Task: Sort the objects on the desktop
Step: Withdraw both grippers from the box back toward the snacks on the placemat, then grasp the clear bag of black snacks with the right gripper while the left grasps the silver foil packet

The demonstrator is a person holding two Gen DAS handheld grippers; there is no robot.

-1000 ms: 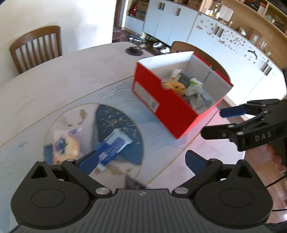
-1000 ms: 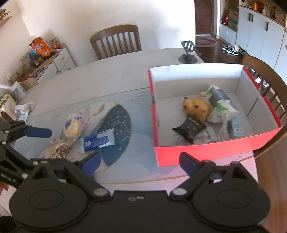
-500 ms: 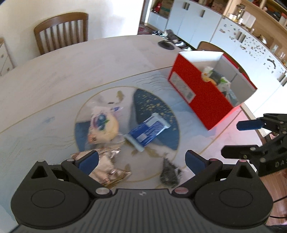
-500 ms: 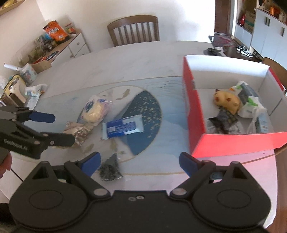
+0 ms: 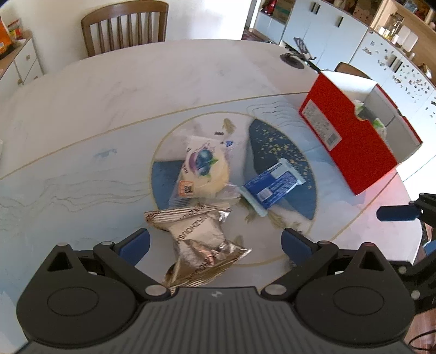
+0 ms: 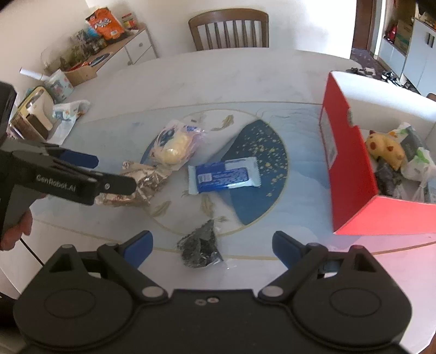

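Task partly done, judging by the layout: several items sit in the box, four are loose on the table.

Round marble table with a blue printed centre, wooden chair at the far side. Red shoebox, white inside, stands at the right, open top. Inside it: a yellow spotted plush or bun, a dark crinkled packet, white-and-green plastic bags; anything more is hidden by the wall. In the left wrist view only the red side and a sliver of the contents show.

Left to sort, big to small: silver-gold foil snack bag, nearest the left gripper; clear-wrapped yellow bun with blueberry label, just beyond and touching it; blue-and-white wrapped bar in the middle, near the box; small dark crumpled wrapper at the near edge, right in front of the right gripper.

Left gripper: blue-padded fingers spread wide, nothing between them, hanging over the foil bag. Right gripper: fingers spread wide too, holding nothing, lined up on the dark wrapper.

Judgement: next picks are likely foil bag for left, dark wrapper for right. The foil bag looks slippery and puffy, so it may slide out of a pinch. A person's hand shows at the left edge.
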